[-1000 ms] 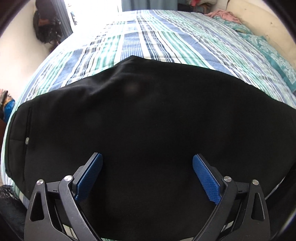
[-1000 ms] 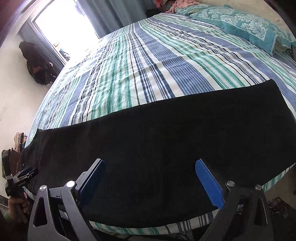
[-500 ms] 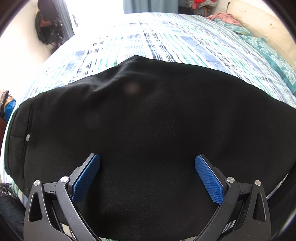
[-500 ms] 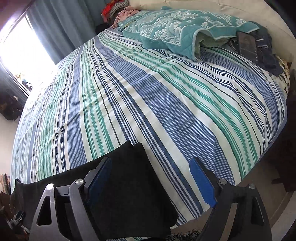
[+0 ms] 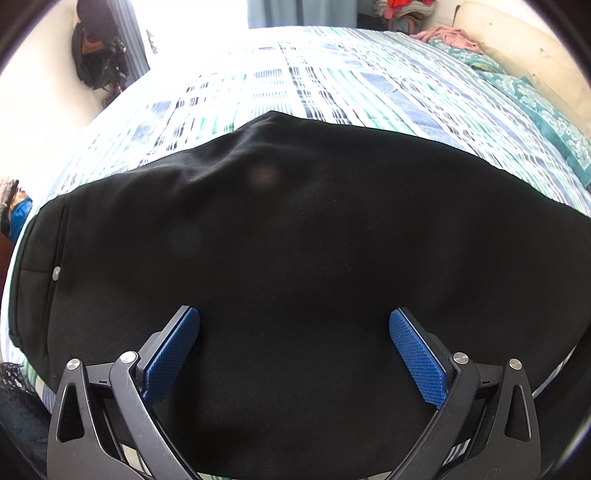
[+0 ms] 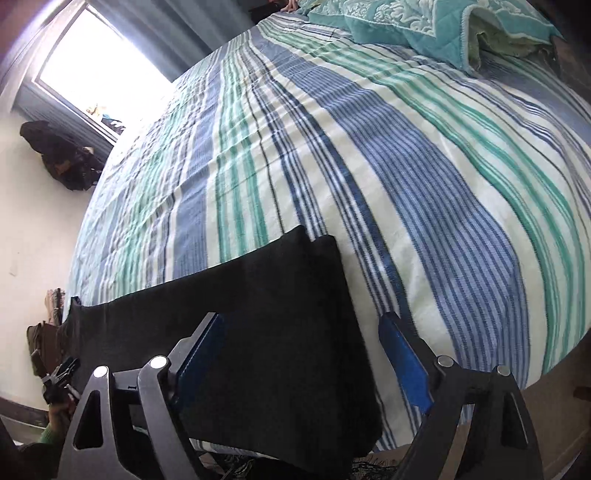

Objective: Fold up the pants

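The right gripper (image 6: 299,354) has swung toward the pants' (image 6: 266,314) hem at lower centre; both it and the left gripper (image 5: 293,350) are released. Pinch both hem layers squarely.

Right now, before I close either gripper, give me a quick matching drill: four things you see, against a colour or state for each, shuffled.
Things:
1. pants
2. bedsheet
3. quilt
4. left gripper

Descriptions:
A. teal, bunched at the head of the bed
B. open, over black cloth
C. black, spread along the bed's near edge
D. striped blue, green and white

Pairs: 1-C, 2-D, 3-A, 4-B
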{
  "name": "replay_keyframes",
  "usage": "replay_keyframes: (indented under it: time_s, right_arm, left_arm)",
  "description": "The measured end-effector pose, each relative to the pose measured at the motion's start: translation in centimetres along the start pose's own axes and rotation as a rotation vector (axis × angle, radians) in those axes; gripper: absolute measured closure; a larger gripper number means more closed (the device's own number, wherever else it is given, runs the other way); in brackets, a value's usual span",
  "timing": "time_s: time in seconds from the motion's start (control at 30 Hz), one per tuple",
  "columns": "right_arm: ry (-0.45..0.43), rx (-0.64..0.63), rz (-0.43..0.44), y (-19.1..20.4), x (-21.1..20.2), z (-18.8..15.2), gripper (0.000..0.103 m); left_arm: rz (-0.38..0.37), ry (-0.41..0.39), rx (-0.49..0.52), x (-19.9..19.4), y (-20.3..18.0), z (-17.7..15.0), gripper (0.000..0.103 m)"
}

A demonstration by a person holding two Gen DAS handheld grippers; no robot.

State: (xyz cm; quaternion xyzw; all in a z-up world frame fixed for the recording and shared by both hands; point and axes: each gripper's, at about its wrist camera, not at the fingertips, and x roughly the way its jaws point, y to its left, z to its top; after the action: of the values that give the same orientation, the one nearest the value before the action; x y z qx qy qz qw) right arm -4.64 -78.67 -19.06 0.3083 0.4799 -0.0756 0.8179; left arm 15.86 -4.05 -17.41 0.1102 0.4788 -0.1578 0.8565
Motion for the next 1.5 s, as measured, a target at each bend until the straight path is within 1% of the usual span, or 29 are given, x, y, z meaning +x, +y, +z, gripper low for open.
replay_keyframes:
  time_s: [0.03,0.1,0.13,0.27,0.33,0.37,0.43,0.47,0.5,0.57,0.63,0.67,0.7,0.73,0.77,0.83,0.87,0.9,0.93,0.97,1.03,1.1,1.13,1.2,1.27,1.3,1.4,1.43,1.5]
  right_arm:
    - [0.018,-0.014,0.031,0.2,0.2,0.1,0.023]
    - [0.055,-0.041,0.037,0.4,0.7,0.2,0.022]
    - [0.073,-0.036,0.053,0.2,0.9,0.3,0.022]
    - [0.116,0.062,0.173,-1.9,1.5,0.8,0.022]
    - [0.144,0.103,0.212,-2.8,2.2,1.3,0.023]
    - [0.157,0.114,0.226,-3.0,2.6,1.6,0.021]
    - [0.168,0.138,0.271,-3.2,3.3,1.8,0.01]
    - [0.17,0.145,0.293,-3.1,3.6,1.9,0.003]
    - [0.175,0.145,0.302,-2.8,3.9,2.0,0.0]
    - [0.197,0.108,0.272,-1.8,4.6,2.2,0.0]
    - [0.217,0.094,0.304,-1.6,4.7,2.4,0.0]
    - [0.221,0.109,0.323,-1.9,4.7,2.5,0.004]
    - [0.224,0.119,0.33,-2.1,4.7,2.5,0.011]
    - [0.227,0.127,0.327,-2.4,4.7,2.5,0.015]
    - [0.226,0.138,0.326,-2.8,4.5,2.5,0.021]
    - [0.217,0.155,0.337,-3.1,4.3,2.3,0.027]
    - [0.215,0.156,0.344,-3.0,4.3,2.2,0.034]
    - [0.218,0.154,0.363,-3.0,4.1,2.1,0.045]
    - [0.225,0.143,0.382,-2.6,4.2,1.9,0.052]
    - [0.24,0.122,0.381,-2.3,4.4,1.8,0.059]
    - [0.265,0.1,0.318,-1.6,5.4,1.6,0.062]
    - [0.242,0.133,0.297,-1.5,5.8,1.7,0.071]
    - [0.236,0.14,0.284,-1.5,5.9,1.7,0.074]
    - [0.227,0.125,0.266,-0.9,5.6,1.5,0.09]
    - [0.19,0.109,0.272,0.4,4.8,1.4,0.091]
    - [0.162,0.106,0.296,1.3,4.0,1.2,0.091]
    - [0.124,0.09,0.437,4.9,2.5,0.1,0.091]
    - [0.117,0.103,0.498,6.1,2.4,-0.3,0.091]
    - [0.105,0.12,0.59,9.0,3.0,-1.3,0.091]
  left_arm:
    - [0.001,0.0,-0.001,0.0,0.0,0.0,0.0]
    - [0.003,-0.002,-0.002,0.0,0.0,0.0,0.0]
    - [0.003,-0.002,-0.002,0.0,0.0,0.0,0.0]
    - [0.003,-0.003,-0.002,0.0,0.0,0.0,0.0]
    - [0.004,-0.005,-0.002,0.0,0.0,0.0,0.0]
    - [0.004,-0.007,-0.002,0.0,0.0,0.0,0.0]
    - [0.005,-0.01,-0.002,0.0,-0.1,0.0,0.0]
    - [0.005,-0.012,-0.003,0.0,-0.1,0.0,0.0]
    - [0.006,-0.013,-0.003,0.0,-0.1,0.0,0.0]
    - [0.007,-0.016,-0.003,0.0,-0.1,0.0,0.0]
    - [0.006,-0.017,-0.003,0.1,-0.1,0.1,0.0]
    - [0.006,-0.017,-0.003,0.1,-0.1,0.0,0.0]
    - [0.006,-0.018,-0.003,0.1,-0.1,0.1,0.0]
    - [0.005,-0.02,-0.003,0.1,0.0,0.1,0.0]
    - [0.005,-0.021,-0.004,0.1,0.0,0.0,0.0]
    - [0.004,-0.023,-0.004,0.1,0.0,0.0,0.0]
    - [0.004,-0.025,-0.004,0.1,0.0,0.0,0.0]
    - [0.003,-0.026,-0.003,0.1,0.0,0.0,0.0]
    - [0.002,-0.028,-0.003,0.1,0.0,0.0,0.0]
    - [0.002,-0.03,-0.002,0.1,0.0,0.0,0.0]
    - [0.0,-0.033,-0.002,0.2,0.1,0.0,0.0]
    - [-0.001,-0.033,-0.003,0.2,0.1,0.0,0.0]
    - [-0.002,-0.032,-0.004,0.1,0.1,0.0,0.0]
    - [-0.005,-0.031,-0.004,0.1,0.1,0.0,0.0]
    - [-0.006,-0.03,-0.004,0.1,0.1,0.0,0.0]
    - [-0.005,-0.03,-0.005,0.1,0.1,0.0,0.0]
    - [-0.004,-0.027,-0.015,0.2,0.1,0.2,0.0]
    - [-0.005,-0.025,-0.018,0.2,0.1,0.2,0.0]
    - [-0.011,-0.019,-0.025,0.2,0.2,0.4,0.0]
